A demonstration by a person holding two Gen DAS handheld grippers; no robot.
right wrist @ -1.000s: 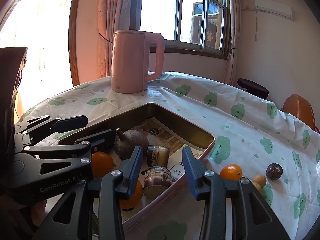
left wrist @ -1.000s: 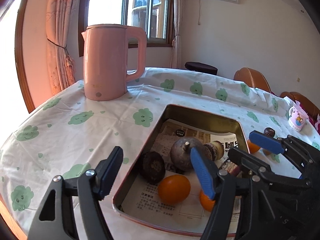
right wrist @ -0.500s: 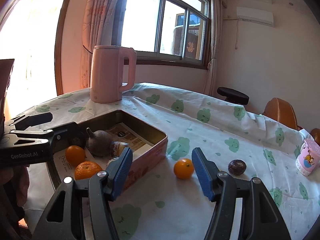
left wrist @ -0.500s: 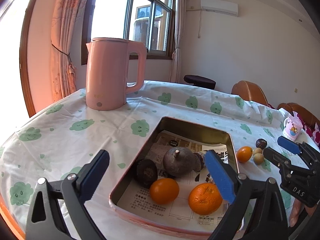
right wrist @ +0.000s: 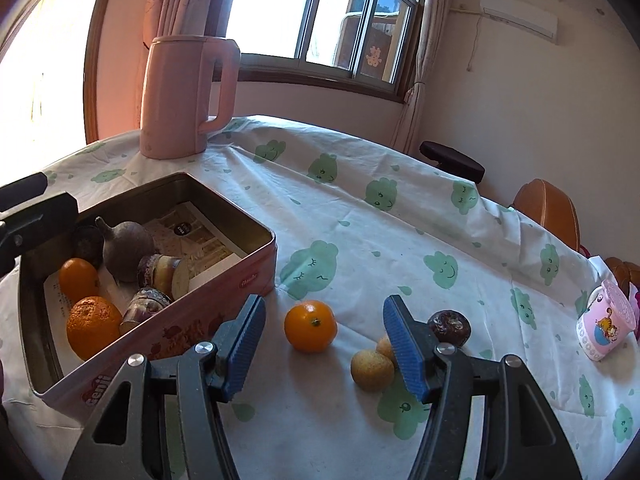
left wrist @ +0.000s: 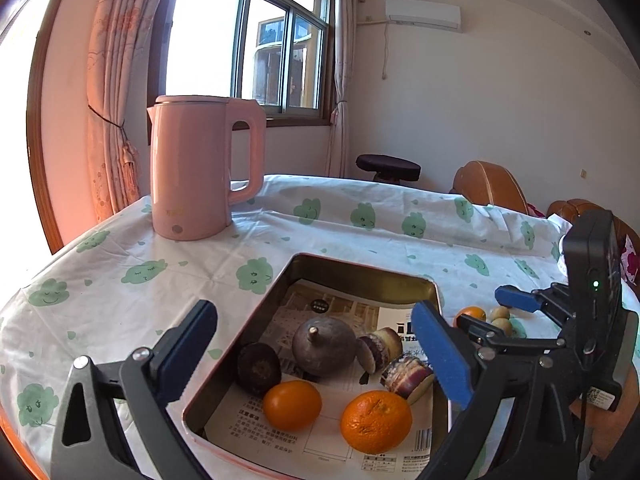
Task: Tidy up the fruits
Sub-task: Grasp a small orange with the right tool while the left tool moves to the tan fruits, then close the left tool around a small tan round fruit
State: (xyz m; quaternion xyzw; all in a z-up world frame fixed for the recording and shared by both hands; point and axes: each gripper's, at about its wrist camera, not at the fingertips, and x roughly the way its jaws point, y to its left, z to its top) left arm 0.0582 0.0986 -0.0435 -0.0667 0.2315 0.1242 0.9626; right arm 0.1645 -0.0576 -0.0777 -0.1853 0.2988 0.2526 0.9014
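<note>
Left gripper (left wrist: 316,354): fingers spread wide, holding nothing, hovering over the near end of the tin box (left wrist: 362,272). Right gripper (right wrist: 324,346): fingers spread, holding nothing, above the desk (right wrist: 360,216) just right of the box.

Box contents, left wrist view: smooth orange (left wrist: 292,405) and rough-skinned orange (left wrist: 375,421) at the near end on printed paper lining (left wrist: 340,312); behind them a dark round fruit (left wrist: 258,368), a large grey-purple round fruit with a stem (left wrist: 323,345), and two cut purple-skinned pieces (left wrist: 378,347), one touching the large fruit, the other (left wrist: 407,372) just beside the rough orange.

Outside the box, right wrist view: loose orange (right wrist: 310,325) on the desk cloth, between the right fingers as framed, near the box wall. Two small tan fruits (right wrist: 371,370) touching each other lie to its right; one partly hidden by the right finger. A dark wrinkled fruit (right wrist: 448,327) sits just beyond them.

Pink kettle (right wrist: 182,96) stands upright at the far desk edge by the window. Pink cartoon cup (right wrist: 606,322) at the right, tilted in frame.
</note>
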